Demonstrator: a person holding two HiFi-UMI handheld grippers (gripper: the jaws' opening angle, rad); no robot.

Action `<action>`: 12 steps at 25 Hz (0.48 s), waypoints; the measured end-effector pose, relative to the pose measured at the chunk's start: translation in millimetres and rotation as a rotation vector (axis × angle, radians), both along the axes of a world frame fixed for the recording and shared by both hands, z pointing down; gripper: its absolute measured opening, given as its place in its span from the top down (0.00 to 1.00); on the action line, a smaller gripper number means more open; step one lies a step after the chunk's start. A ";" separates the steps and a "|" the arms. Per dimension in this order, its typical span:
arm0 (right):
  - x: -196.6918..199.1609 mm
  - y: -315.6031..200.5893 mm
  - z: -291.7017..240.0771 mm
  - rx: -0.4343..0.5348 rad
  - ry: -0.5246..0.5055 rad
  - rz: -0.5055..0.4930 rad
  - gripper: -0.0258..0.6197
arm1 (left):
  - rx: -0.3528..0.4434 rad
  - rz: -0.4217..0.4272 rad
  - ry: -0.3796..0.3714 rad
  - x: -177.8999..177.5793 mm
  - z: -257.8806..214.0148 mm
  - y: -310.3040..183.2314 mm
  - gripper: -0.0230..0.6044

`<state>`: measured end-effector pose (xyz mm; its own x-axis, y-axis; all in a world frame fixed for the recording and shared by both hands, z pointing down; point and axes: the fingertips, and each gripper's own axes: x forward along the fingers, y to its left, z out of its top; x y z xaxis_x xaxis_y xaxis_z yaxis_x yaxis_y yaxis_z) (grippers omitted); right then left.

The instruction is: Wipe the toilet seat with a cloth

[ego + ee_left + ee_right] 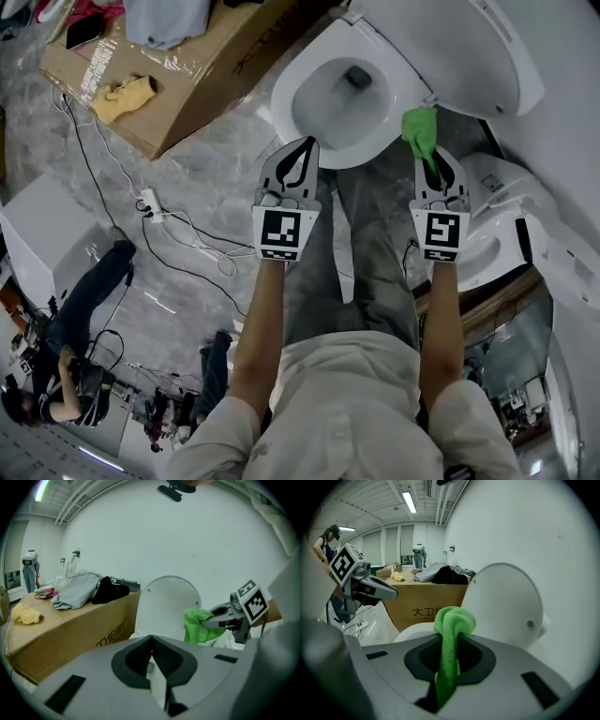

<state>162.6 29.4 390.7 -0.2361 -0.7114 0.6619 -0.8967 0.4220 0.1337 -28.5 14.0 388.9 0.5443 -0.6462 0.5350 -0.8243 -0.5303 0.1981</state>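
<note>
The white toilet has its seat [305, 70] down around the bowl and its lid [459, 47] raised. A green cloth [420, 131] is pinched in my right gripper [431, 155], which hovers by the seat's near right rim. In the right gripper view the cloth [451, 634] bunches out past the jaws, with the lid [506, 602] behind it. My left gripper [302, 145] is shut on nothing, just short of the seat's near edge. In the left gripper view its jaws meet at a point [151, 641], and the cloth [197, 623] shows to the right.
A cardboard box [159, 66] with clothes and a yellow rag [127, 94] lies left of the toilet. A power strip [150, 202] and cables trail over the marble floor. Another white fixture [497, 225] stands on the right. A person [75, 319] sits at the lower left.
</note>
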 end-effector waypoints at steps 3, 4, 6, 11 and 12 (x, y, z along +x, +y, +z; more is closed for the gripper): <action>10.4 1.2 25.1 -0.028 0.001 0.010 0.89 | -0.014 -0.009 -0.001 9.7 16.5 2.0 0.94; 14.2 1.4 33.1 -0.036 0.003 0.013 0.89 | -0.019 -0.012 0.001 13.5 22.2 2.9 0.94; 21.7 1.7 48.9 -0.051 0.007 0.020 0.89 | -0.029 -0.014 0.005 22.0 33.4 4.7 0.94; 37.6 -0.7 83.9 -0.083 0.018 0.022 0.89 | -0.056 0.002 0.015 45.2 59.8 8.5 0.94; 41.0 -1.6 90.6 -0.089 0.024 0.020 0.89 | -0.061 0.007 0.016 50.3 64.7 9.1 0.94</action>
